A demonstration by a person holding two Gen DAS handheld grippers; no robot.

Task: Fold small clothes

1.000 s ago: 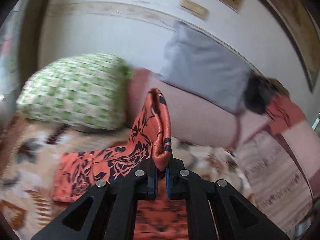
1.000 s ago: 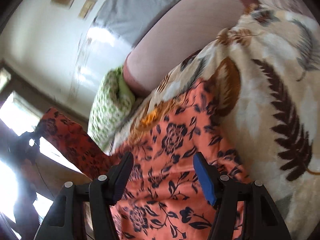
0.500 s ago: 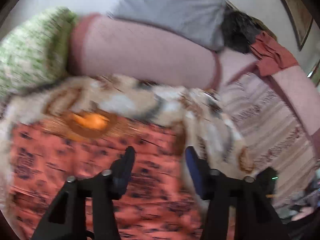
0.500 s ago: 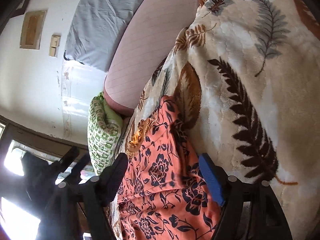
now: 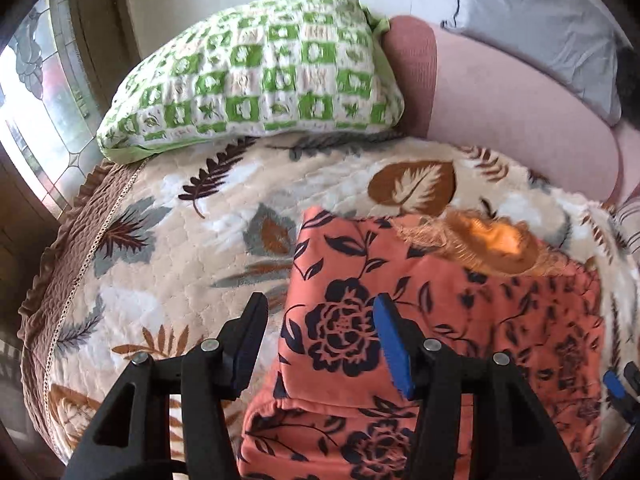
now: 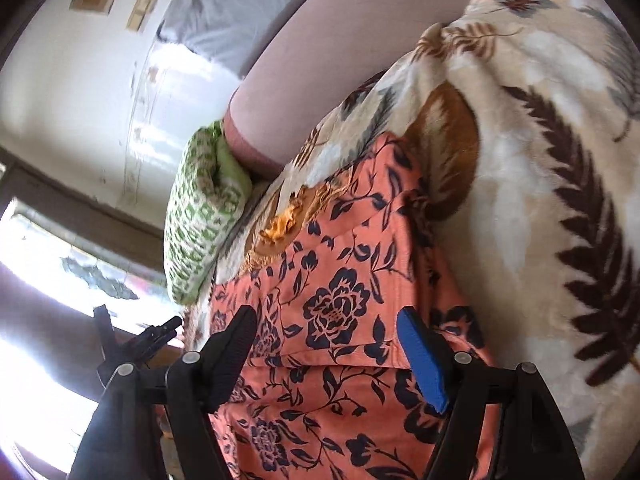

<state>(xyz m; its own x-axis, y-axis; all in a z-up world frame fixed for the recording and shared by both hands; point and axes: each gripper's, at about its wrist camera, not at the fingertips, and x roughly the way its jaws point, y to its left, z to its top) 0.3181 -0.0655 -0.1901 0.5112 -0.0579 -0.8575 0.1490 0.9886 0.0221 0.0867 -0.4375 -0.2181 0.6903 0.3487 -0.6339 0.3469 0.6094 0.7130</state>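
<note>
Left wrist view: the orange garment with dark flowers lies folded on the leaf-print blanket, lower right of the frame, an embroidered neckline at its top. The left gripper hangs over its left edge, fingers spread, pinching nothing.

Right wrist view: the garment fills lower centre; the right gripper is spread above it.
</note>
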